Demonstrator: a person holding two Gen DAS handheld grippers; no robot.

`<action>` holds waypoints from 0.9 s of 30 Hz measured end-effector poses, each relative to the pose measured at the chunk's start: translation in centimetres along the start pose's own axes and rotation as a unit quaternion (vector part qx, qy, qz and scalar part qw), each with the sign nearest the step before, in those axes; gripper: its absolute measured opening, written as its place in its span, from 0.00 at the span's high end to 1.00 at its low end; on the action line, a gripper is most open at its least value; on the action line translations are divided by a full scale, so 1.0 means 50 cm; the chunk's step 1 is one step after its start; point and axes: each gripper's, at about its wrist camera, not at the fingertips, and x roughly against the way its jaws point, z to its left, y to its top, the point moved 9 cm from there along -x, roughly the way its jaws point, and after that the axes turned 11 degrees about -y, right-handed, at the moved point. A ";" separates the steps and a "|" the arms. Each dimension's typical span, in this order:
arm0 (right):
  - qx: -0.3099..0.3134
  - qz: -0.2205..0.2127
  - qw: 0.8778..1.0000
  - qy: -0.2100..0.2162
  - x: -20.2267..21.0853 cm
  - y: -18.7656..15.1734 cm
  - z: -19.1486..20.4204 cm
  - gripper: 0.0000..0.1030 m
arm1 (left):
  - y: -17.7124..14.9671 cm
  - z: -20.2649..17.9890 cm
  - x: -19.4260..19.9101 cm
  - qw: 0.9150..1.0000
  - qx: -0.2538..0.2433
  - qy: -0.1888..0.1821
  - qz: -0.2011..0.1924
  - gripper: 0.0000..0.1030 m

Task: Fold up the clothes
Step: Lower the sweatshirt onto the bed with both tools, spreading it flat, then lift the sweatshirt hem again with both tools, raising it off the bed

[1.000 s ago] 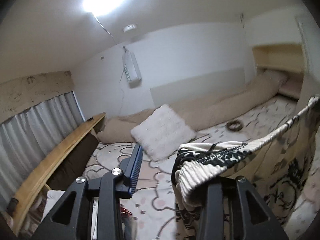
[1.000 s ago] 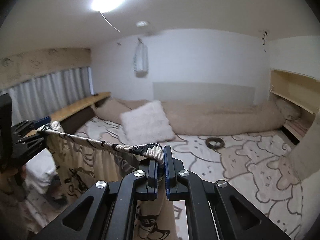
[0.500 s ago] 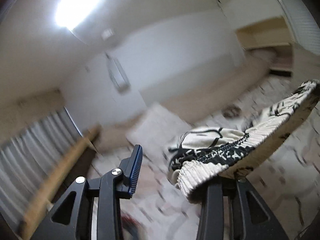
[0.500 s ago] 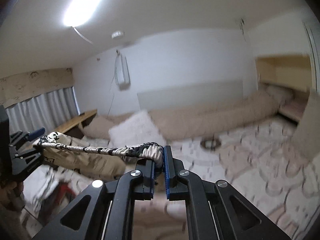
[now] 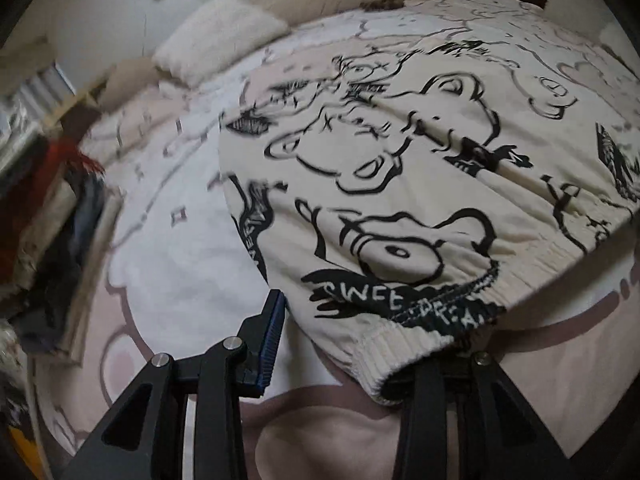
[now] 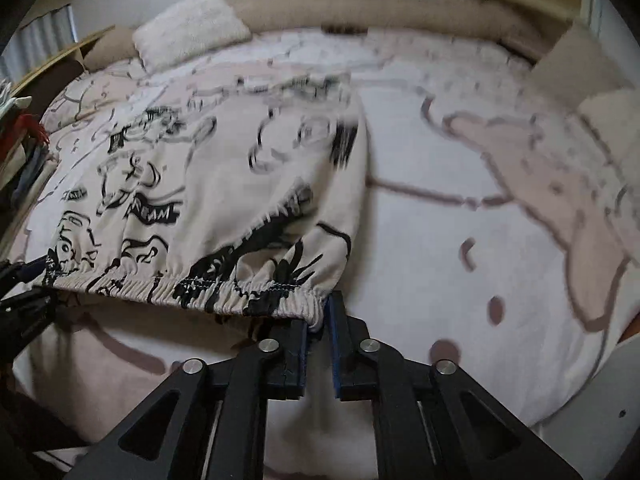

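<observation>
A cream sweater with black cartoon print (image 5: pixel 400 168) lies spread over the bed, its ribbed hem toward me. My left gripper (image 5: pixel 372 340) stands wide open; the hem drapes over its right finger and hides the tip, while the left finger (image 5: pixel 272 328) is bare. In the right wrist view the sweater (image 6: pixel 208 184) stretches leftward, and my right gripper (image 6: pixel 318 320) is shut on the hem's right corner. The left gripper (image 6: pixel 28 280) shows at the hem's far left end.
The bed carries a pink and white bear-print blanket (image 6: pixel 460 220). A fluffy white pillow (image 5: pixel 216 40) and a long beige bolster (image 6: pixel 380 8) lie at the head. A wooden shelf with clutter (image 5: pixel 48 208) runs along the left side.
Both grippers swung down from holding the sweater hanging in the air. The sweater now lies spread on the bed, hem still raised at the grippers.
</observation>
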 end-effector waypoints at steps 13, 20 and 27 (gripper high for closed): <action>0.297 -0.210 0.922 -0.131 0.079 0.006 0.079 0.35 | 0.009 0.017 0.011 0.999 0.029 -0.020 -0.023 0.62; 0.462 -0.292 0.823 -0.153 0.080 -0.009 0.186 0.35 | 0.024 0.016 0.028 0.998 0.030 -0.026 -0.042 0.62; 0.441 -0.235 0.859 -0.111 0.048 0.039 0.169 0.96 | 0.011 0.008 0.015 0.999 0.018 -0.025 -0.033 0.62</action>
